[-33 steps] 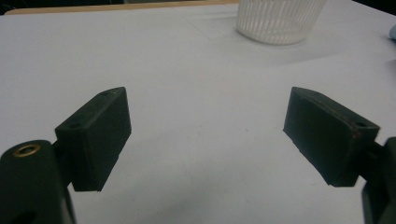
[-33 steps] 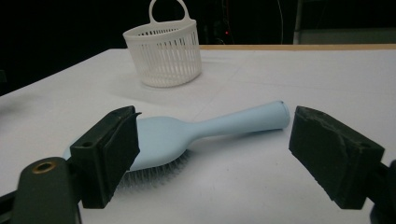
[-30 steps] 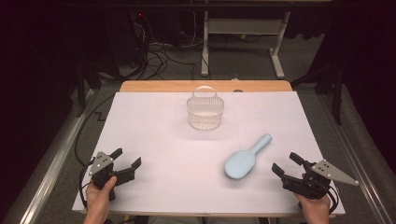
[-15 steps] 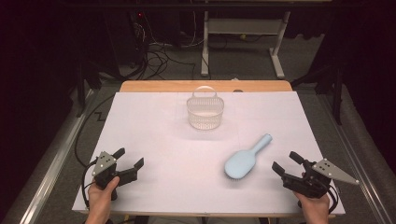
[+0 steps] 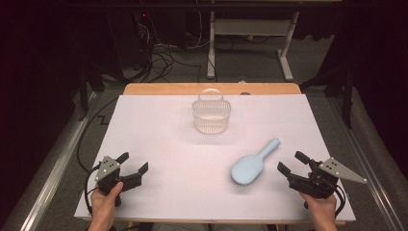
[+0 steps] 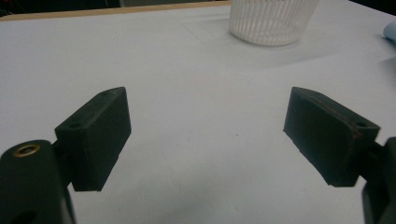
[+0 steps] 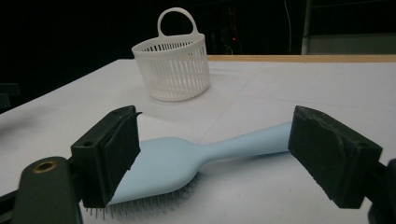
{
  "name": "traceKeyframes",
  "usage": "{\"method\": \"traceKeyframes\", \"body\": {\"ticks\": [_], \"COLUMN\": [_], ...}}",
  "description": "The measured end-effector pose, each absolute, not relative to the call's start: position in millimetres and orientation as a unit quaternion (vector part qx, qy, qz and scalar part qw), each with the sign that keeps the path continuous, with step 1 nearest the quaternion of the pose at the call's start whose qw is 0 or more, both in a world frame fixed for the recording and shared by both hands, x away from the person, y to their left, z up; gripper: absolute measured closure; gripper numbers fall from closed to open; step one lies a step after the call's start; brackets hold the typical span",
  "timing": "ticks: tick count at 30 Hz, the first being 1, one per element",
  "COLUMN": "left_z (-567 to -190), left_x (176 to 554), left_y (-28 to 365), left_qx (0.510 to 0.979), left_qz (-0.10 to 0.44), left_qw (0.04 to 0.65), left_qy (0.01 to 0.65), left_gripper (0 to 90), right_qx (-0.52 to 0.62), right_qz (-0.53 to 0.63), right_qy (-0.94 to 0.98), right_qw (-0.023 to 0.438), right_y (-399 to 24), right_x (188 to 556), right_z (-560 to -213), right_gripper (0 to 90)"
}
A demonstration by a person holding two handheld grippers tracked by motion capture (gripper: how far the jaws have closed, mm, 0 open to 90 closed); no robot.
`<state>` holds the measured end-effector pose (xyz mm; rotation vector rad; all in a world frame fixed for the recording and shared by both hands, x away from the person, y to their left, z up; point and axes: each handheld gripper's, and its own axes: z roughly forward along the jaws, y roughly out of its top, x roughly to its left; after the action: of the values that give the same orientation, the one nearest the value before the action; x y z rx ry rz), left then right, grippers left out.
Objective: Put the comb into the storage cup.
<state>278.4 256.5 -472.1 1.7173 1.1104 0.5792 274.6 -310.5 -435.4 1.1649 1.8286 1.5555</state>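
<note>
A light blue hairbrush lies bristles down on the white table cover, handle pointing to the far right. In the right gripper view the hairbrush lies just beyond the two spread jaws. My right gripper is open, a short way to the right of the brush head. A white slatted basket with a loop handle stands upright at the far middle; the basket looks empty. My left gripper is open near the front left, with nothing between its jaws. The basket shows far ahead of it.
The white cover spans the table, with a wooden edge at the far side. Cables and a desk frame stand on the dark floor beyond. A metal rail runs along the left.
My left gripper has drifted slightly right and toward the front edge. The right gripper, brush and basket have not moved.
</note>
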Motion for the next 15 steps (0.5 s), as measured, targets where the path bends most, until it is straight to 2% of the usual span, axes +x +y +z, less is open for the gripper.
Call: {"method": "traceKeyframes", "body": {"ticks": [15], "left_z": [-472], "left_x": [279], "left_y": [258], "left_qx": [0.702], "left_qz": [0.239], "left_qw": [0.486], "left_qy": [0.462], "left_gripper": [15.7], "right_qx": [0.417], "right_qz": [0.572], "right_qy": [0.67], "right_qw": [0.225], "right_y": [-299], "right_x": [291], "right_z": [-433], "right_gripper": [17.1]}}
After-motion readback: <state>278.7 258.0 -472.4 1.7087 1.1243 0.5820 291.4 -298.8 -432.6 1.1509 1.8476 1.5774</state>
